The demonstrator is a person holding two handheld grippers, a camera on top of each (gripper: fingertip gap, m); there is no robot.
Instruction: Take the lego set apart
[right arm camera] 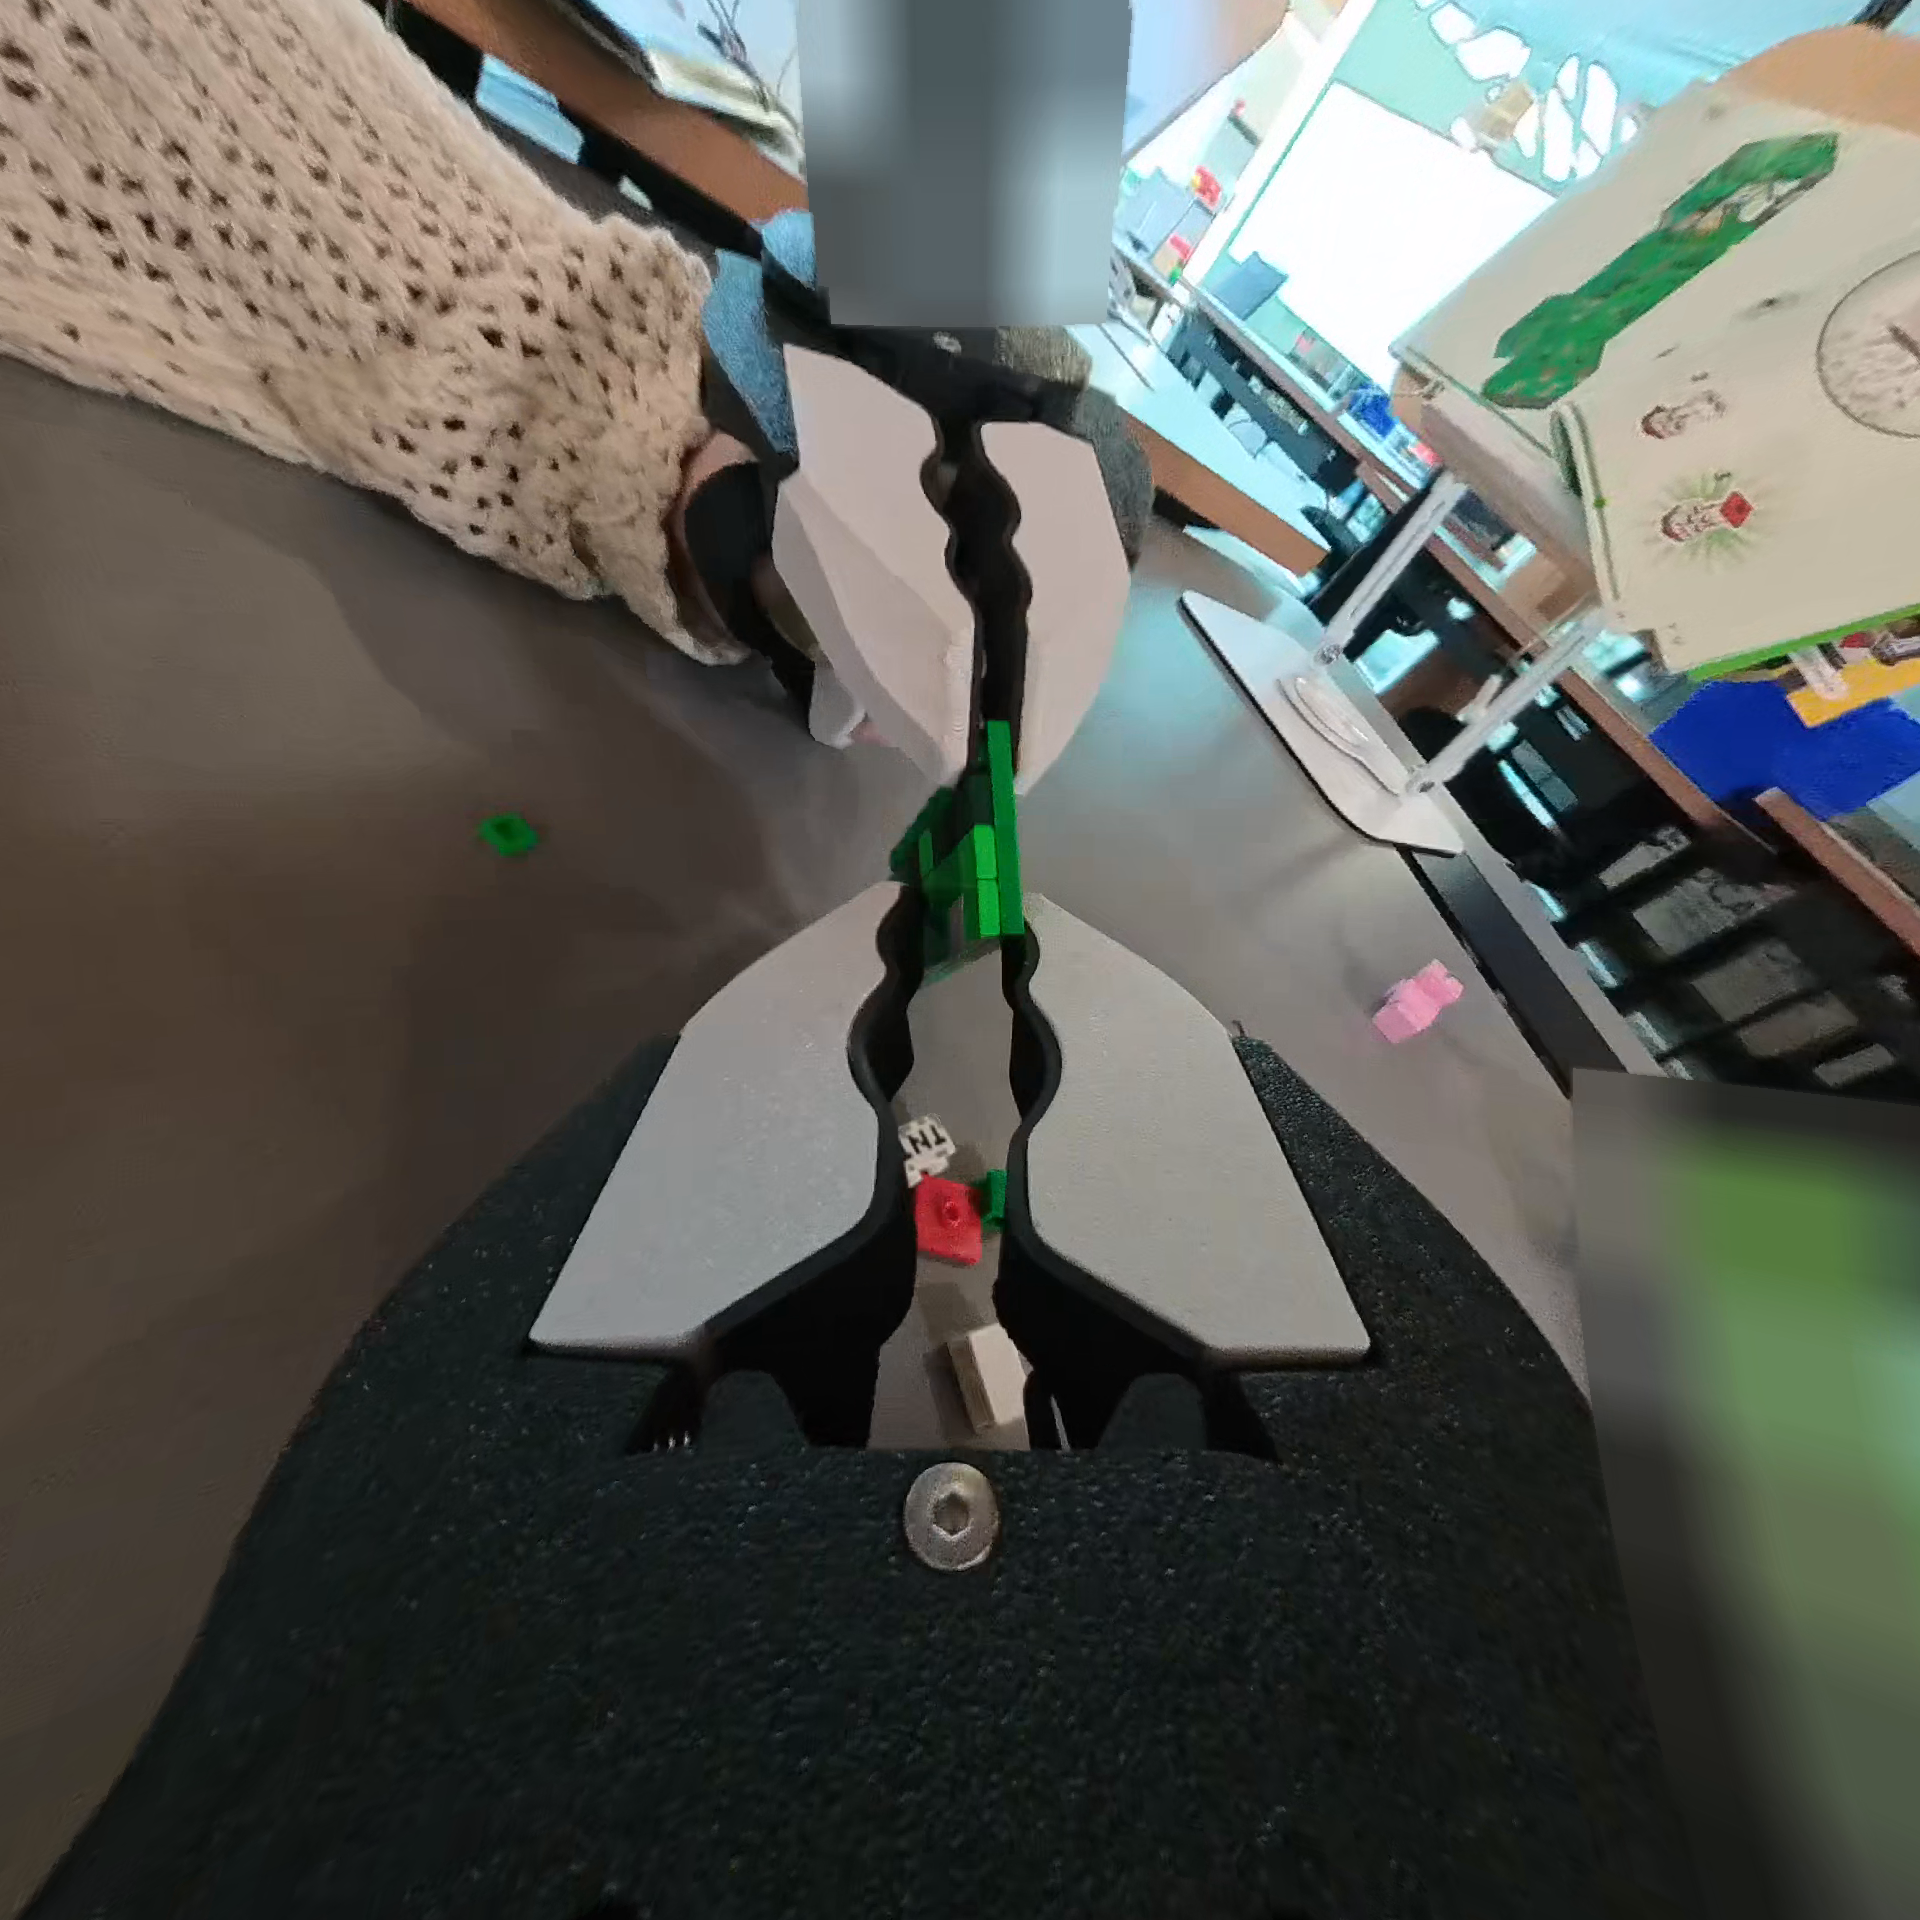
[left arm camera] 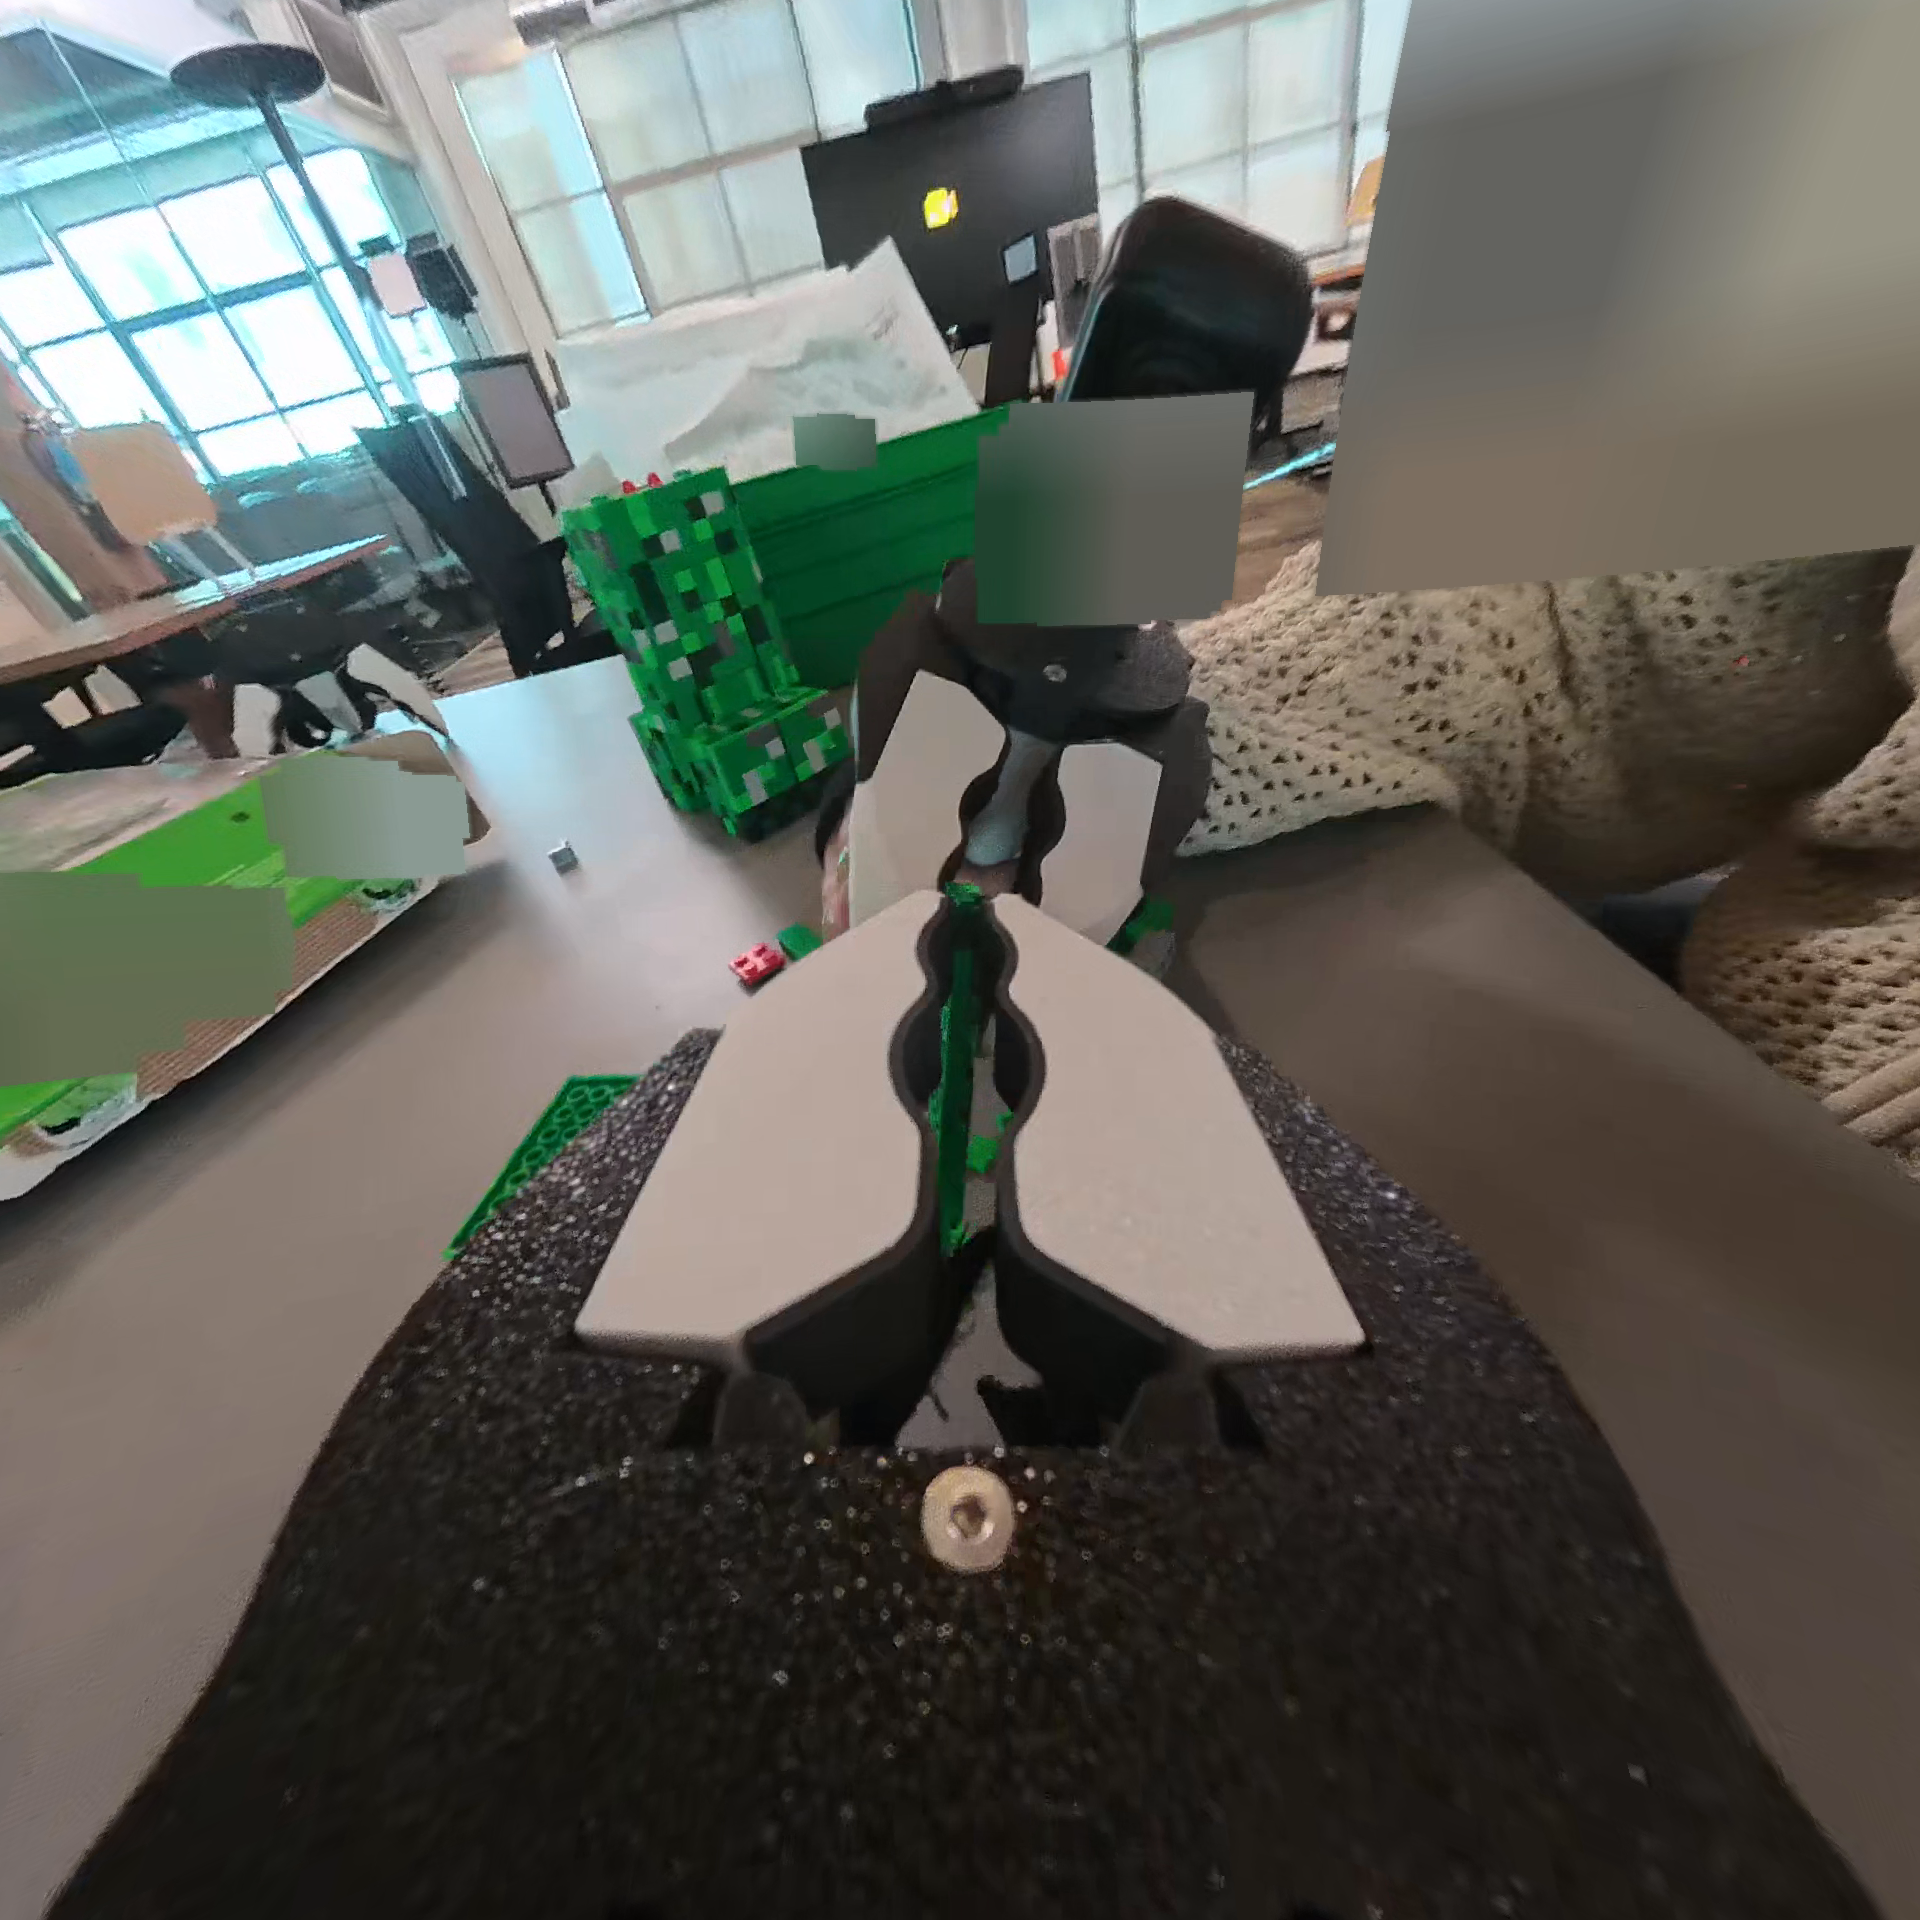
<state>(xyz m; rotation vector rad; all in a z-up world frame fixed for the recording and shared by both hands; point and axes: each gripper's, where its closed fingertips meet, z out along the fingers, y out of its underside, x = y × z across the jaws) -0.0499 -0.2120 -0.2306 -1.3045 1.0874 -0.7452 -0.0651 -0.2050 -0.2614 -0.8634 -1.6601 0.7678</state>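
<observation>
A small green lego assembly of stacked plates [right arm camera: 977,862] is held between the two grippers, which face each other tip to tip above the grey table [right arm camera: 312,1039]. My right gripper [right arm camera: 961,940] is shut on its near end. My left gripper [left arm camera: 966,909] is shut on the other end, where it shows edge-on as a thin green plate [left arm camera: 958,1060]. The left gripper shows opposite in the right wrist view [right arm camera: 987,743], and the right gripper shows opposite in the left wrist view [left arm camera: 1003,873]. A tall green blocky lego figure [left arm camera: 707,644] stands on the table behind.
Loose pieces lie on the table: a red brick [right arm camera: 948,1218], a white printed tile [right arm camera: 925,1143], a beige brick [right arm camera: 987,1382], a small green piece [right arm camera: 507,834], a pink piece [right arm camera: 1418,1000] and a green plate [left arm camera: 551,1132]. A green bin [left arm camera: 862,561] and a printed box [right arm camera: 1714,364] stand by. Knitted sleeves [left arm camera: 1455,707] reach in. The tips of both grippers are at nearly the same place.
</observation>
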